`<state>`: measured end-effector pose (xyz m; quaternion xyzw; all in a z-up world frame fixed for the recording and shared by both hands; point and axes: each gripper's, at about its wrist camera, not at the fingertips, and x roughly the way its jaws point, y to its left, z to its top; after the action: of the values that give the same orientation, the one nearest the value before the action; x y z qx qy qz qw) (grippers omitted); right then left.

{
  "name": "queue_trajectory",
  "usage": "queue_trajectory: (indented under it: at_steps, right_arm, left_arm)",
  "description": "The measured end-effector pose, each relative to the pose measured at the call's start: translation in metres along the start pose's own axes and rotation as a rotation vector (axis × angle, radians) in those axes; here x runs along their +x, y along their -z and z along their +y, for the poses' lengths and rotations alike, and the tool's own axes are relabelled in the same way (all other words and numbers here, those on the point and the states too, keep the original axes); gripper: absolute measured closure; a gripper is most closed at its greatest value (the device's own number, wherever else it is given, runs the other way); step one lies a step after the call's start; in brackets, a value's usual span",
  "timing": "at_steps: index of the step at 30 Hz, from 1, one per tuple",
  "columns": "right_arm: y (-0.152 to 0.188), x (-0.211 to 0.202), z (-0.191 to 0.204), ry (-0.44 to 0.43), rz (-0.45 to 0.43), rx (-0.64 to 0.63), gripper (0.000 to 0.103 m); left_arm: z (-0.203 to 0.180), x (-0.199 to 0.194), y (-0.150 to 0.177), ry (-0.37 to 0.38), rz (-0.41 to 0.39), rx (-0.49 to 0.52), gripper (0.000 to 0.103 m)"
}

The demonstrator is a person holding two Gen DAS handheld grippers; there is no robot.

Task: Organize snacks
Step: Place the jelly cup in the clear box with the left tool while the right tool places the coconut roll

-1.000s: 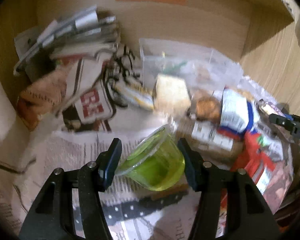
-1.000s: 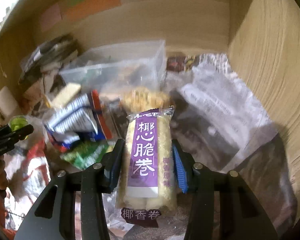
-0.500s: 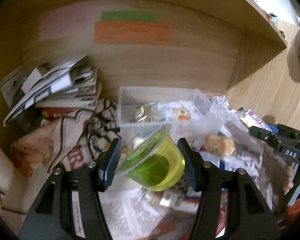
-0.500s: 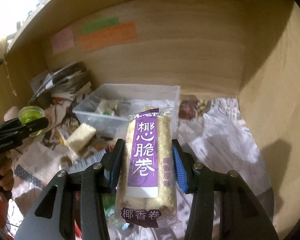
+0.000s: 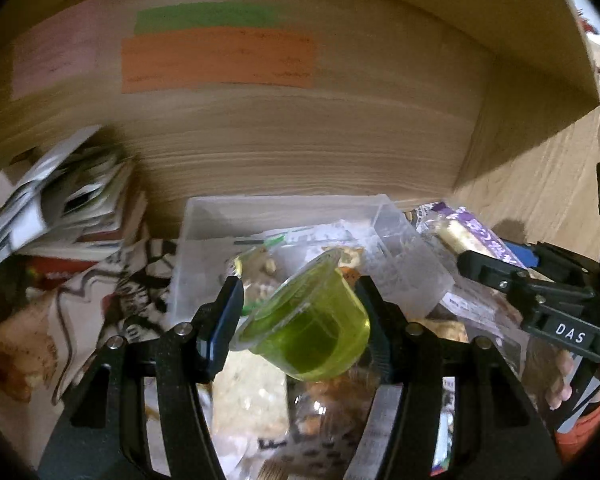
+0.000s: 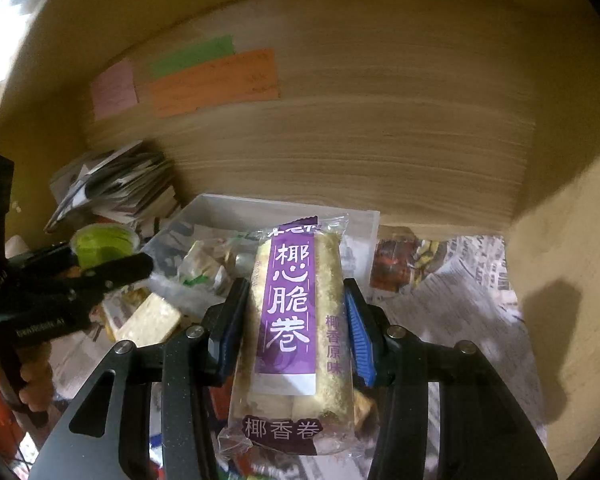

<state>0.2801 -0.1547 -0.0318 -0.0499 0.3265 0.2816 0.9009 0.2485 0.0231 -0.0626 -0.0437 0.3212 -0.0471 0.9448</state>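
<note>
Snacks are in both your hands: the left hand-held gripper (image 5: 300,320) is clamped on a green jelly cup (image 5: 312,332), tilted with its sealed lid toward the upper left, and the right hand-held gripper (image 6: 296,320) is clamped across the width of a coconut roll packet (image 6: 296,320), whose long axis runs straight ahead along the fingers.

The clear plastic bin (image 5: 204,240) is what the coming move likely turns on. It sits ahead of and below both grippers, against the wooden back wall (image 5: 300,140), with a few wrapped snacks already inside. From the left wrist view the jelly cup hangs just before the bin's near wall, so your left hand looks the nearer one; in the right wrist view the packet's far end overlaps the bin's right half. More loose snacks lie on the newspaper (image 6: 460,300) below the grippers.

Readable writing: the packet's purple band carries large white Chinese characters, with 椰香卷 along the bottom edge. "DAS" shows on the right gripper's body in the left view. The writing on the orange sticky note (image 5: 216,60) is too faint to read.
</note>
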Motion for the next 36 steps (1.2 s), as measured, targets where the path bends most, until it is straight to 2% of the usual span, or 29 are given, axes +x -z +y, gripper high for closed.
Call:
queue_trajectory:
  at_steps: [8, 21, 31, 33, 35, 36]
  right_arm:
    - [-0.011, 0.036, -0.008, 0.013, 0.061, -0.008, 0.060]
    - [-0.013, 0.084, -0.010, 0.019, 0.177, -0.017, 0.060]
    - [-0.016, 0.078, -0.009, 0.025, 0.192, -0.019, 0.060]
    - [-0.016, 0.069, -0.008, 0.022, 0.183, -0.027, 0.057]
    - [-0.015, 0.058, -0.007, 0.021, 0.166, -0.028, 0.048]
    - [-0.015, 0.053, -0.006, 0.018, 0.157, -0.026, 0.047]
  left_arm:
    - [-0.009, 0.045, -0.012, 0.034, 0.064, 0.024, 0.046]
    - [-0.002, 0.094, -0.015, 0.007, 0.135, 0.015, 0.046]
    - [0.004, 0.077, -0.020, 0.007, 0.091, 0.005, 0.045]
    - [0.006, 0.071, -0.020, 0.003, 0.082, 0.010, 0.045]
    - [0.011, 0.060, -0.018, -0.006, 0.073, 0.013, 0.044]
    - [0.014, 0.055, -0.016, -0.009, 0.069, 0.013, 0.041]
